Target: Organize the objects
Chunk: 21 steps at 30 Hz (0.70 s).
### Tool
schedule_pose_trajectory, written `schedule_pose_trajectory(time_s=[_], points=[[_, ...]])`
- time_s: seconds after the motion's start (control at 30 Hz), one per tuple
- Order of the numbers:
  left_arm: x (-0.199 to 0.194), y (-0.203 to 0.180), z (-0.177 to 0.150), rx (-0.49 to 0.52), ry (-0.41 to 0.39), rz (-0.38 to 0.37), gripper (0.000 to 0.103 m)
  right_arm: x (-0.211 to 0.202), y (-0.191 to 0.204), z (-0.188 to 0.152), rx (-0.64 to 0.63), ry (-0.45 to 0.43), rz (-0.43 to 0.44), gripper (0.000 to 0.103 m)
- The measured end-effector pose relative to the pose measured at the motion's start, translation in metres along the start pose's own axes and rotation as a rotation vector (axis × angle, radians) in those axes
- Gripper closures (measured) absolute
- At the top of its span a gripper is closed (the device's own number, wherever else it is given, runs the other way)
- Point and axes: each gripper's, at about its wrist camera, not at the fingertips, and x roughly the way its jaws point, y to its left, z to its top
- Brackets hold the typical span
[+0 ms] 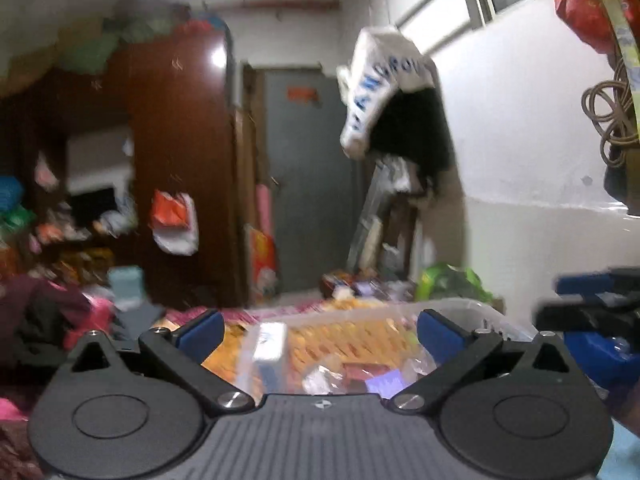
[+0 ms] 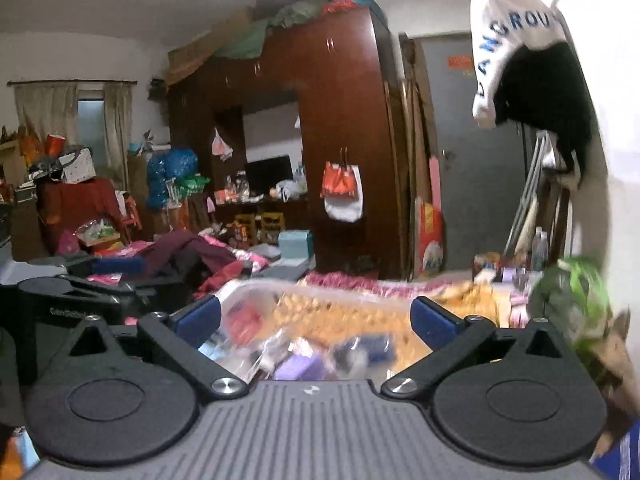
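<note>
Clear bin (image 1: 472,308) | holds blurred packets | left tongs (image 1: 320,330), right tongs (image 2: 316,320) wide apart, empty

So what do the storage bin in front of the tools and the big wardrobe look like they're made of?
The storage bin looks like clear, slightly frosted plastic: its contents show through the wall. The wardrobe looks like reddish-brown wood or wood veneer with a glossy lacquer; light glints off its doors. Solid wood or laminate can't be told.

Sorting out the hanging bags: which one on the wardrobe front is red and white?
The lower bag, hanging on the right-hand wardrobe panel: red on top, white below. The other bag, up by the alcove, is smaller and pale pinkish-white.
</note>
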Motion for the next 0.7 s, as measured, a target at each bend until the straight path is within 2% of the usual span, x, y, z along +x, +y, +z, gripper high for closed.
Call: schedule_pose_trajectory(time_s=[0.13,0.23,0.3,0.4,0.53,0.7], points=[[-0.016,-0.014,-0.010,0.035,0.048,0.074,0.000,-0.006,0.003,-0.015,-0.111,0.091,-0.047,0.000],[-0.019,-0.025,-0.012,0.072,0.095,0.039,0.000,-0.008,-0.004,-0.024,-0.084,0.126,-0.083,0.000],[-0.018,-0.030,-0.010,0.090,0.117,0.019,0.000,-0.010,-0.008,-0.026,-0.058,0.125,-0.096,0.000],[-0.017,-0.038,-0.009,0.112,0.137,0.031,0.000,-0.010,-0.013,-0.028,-0.023,0.136,-0.114,0.000],[-0.015,-0.041,-0.010,0.098,0.175,0.022,0.000,-0.012,-0.013,-0.034,-0.020,0.130,-0.162,0.000],[-0.014,-0.047,-0.014,0.090,0.192,0.028,0.000,-0.018,-0.021,-0.035,0.022,0.108,-0.172,0.000]])
